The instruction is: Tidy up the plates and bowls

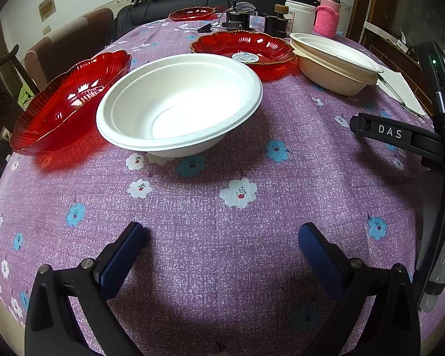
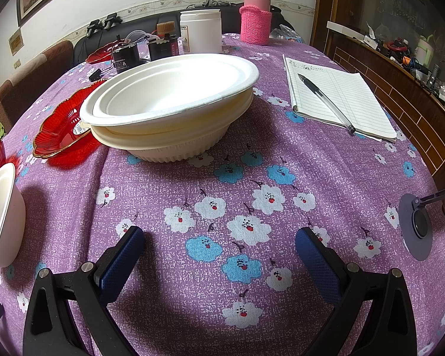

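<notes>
ahead of spread left claw [image 1: 222, 237]: white bowl [image 1: 179, 103], apart.

A white bowl [image 1: 179, 103] sits beside a red plate [image 1: 65, 103] on the floral tablecloth [image 1: 222, 207].

left gripper [image 1: 222, 237] jaws spread wide, empty, blue pads [image 1: 121, 255] low over the tablecloth [image 1: 207, 267]. right gripper [image 2: 219, 240] same: wide, nothing held, hovering over the tablecloth. right gripper's black finger also shows at the left view's right edge.
</notes>
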### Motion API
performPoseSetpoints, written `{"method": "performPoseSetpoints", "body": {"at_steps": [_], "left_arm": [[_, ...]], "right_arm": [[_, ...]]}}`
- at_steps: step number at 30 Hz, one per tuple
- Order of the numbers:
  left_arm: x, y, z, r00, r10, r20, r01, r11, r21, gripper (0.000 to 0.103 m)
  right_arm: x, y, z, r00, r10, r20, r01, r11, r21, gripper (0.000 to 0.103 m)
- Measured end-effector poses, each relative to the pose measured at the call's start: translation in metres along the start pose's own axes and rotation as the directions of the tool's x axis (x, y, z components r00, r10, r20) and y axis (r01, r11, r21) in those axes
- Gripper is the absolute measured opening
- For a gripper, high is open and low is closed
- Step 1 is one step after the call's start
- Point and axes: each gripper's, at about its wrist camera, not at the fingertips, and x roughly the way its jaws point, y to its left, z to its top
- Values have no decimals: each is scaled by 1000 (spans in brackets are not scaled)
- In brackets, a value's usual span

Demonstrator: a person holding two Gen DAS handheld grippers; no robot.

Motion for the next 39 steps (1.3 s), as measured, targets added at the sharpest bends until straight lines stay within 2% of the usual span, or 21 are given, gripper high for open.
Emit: {"method": "performPoseSetpoints", "body": {"at_steps": [31, 39], "left_arm": [[-2, 0, -4, 1000, 10, 12, -10, 1000, -3, 103], [-6, 1, -8, 1000, -24, -19, 24, 999, 28, 103]], "right_arm": [[0, 0, 0, 1000, 0, 0, 0, 1000, 0, 102], [0, 0, 0, 1000, -1, 0, 1, 1000, 0, 102]]}}
